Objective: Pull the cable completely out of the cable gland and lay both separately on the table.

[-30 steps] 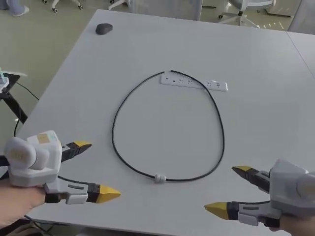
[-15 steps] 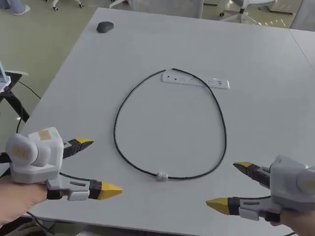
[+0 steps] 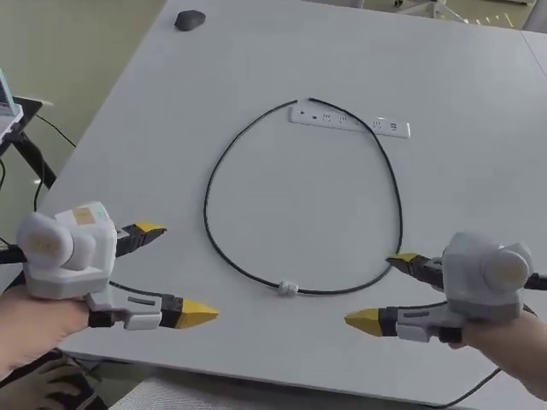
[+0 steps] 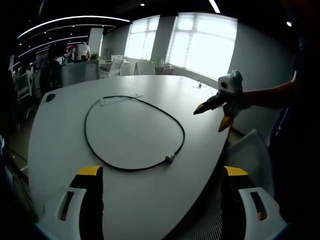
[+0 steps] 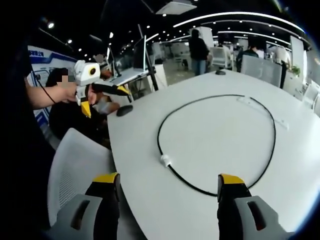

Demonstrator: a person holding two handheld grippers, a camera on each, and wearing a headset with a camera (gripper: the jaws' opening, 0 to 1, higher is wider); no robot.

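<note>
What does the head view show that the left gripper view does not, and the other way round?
Head view adds: the left gripper with its white body, and the floor beside the table. Left gripper view adds: bright windows and people far off. Both: the cable loop, the gland on it, the strip, the mouse, the right gripper.

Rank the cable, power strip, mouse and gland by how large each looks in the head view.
1. Cable, by far, as a wide loop.
2. Power strip.
3. Mouse, though it lies farthest from the camera.
4. Gland, smallest despite being nearest.
</note>
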